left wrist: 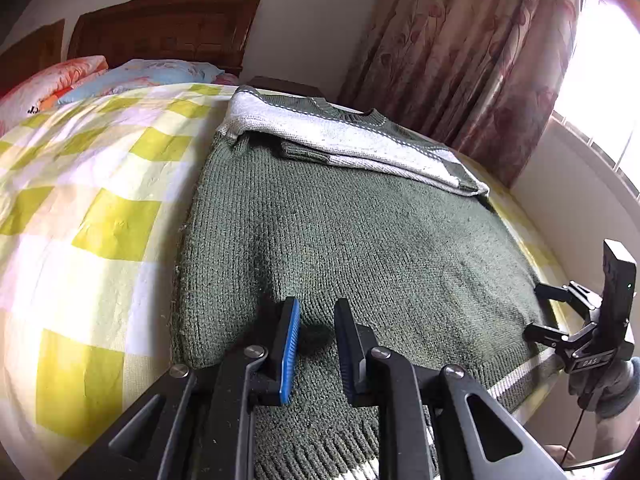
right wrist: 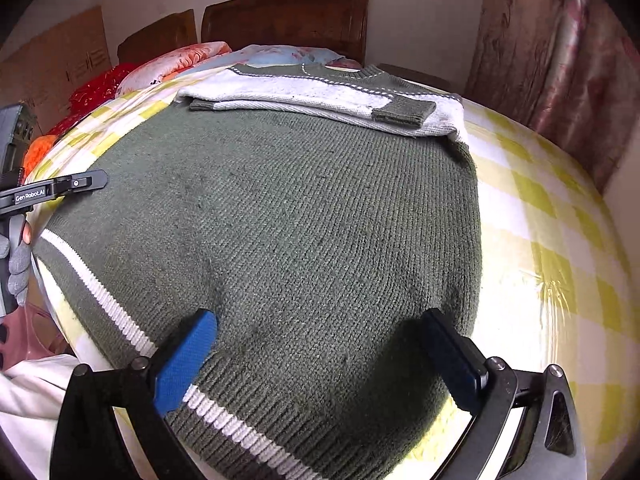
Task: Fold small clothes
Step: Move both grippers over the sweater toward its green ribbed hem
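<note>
Left tongs (left wrist: 316,344) slightly parted above green sweater (left wrist: 360,240), sleeves folded across, checked bedsheet (left wrist: 80,200)

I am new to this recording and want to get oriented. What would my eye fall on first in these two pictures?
First, the green knitted sweater, spread flat across the bed with both sleeves folded over its chest near the collar. Under it lies a yellow and white checked bedsheet, with pillows at the wooden headboard. In front, the right tool stands wide open over the hem, while the left tool is nearly closed, holding nothing.
</note>
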`<state>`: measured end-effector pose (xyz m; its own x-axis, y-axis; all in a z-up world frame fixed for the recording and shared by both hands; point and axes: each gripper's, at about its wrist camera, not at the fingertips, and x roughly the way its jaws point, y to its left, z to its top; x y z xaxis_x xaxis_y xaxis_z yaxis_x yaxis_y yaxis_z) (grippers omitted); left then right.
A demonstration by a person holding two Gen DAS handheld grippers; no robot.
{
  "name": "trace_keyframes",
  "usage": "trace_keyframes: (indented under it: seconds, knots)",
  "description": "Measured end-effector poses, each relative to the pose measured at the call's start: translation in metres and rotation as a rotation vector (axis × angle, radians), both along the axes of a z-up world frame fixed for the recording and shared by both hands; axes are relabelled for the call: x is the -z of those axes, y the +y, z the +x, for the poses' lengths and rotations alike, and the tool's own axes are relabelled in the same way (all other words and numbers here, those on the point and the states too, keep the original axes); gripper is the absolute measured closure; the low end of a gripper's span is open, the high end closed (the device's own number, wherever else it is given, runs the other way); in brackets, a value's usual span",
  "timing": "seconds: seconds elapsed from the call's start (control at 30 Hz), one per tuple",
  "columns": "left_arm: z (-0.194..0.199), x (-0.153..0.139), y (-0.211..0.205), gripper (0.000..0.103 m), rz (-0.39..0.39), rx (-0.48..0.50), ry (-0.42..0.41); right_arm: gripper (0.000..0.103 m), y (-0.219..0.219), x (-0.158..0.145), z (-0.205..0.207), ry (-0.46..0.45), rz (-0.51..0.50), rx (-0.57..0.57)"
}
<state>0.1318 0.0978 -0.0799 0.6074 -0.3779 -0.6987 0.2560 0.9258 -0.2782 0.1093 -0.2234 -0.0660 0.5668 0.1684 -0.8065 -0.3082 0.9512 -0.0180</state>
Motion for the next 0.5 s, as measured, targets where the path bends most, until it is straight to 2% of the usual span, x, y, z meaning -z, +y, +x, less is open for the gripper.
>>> trace_keyframes:
  seconds: [0.07, 0.2, 0.4, 0.5]
  knots:
    - [0.001, 0.001, -0.007, 0.084, 0.049, -0.003, -0.011, 0.000, 0.003, 0.000, 0.002, 0.000, -0.004, 0.007]
    - [-0.007, -0.001, -0.010, 0.084, 0.096, -0.008, -0.035, 0.000, 0.003, 0.002, 0.001, -0.021, 0.005, 0.003]
    - [-0.007, 0.001, -0.003, 0.084, 0.047, -0.011, -0.014, 0.000, 0.002, 0.001, -0.001, -0.022, 0.005, 0.003]
    - [-0.016, -0.007, 0.009, 0.083, 0.023, -0.060, -0.026, 0.000, -0.001, -0.005, -0.004, -0.007, 0.003, 0.028]
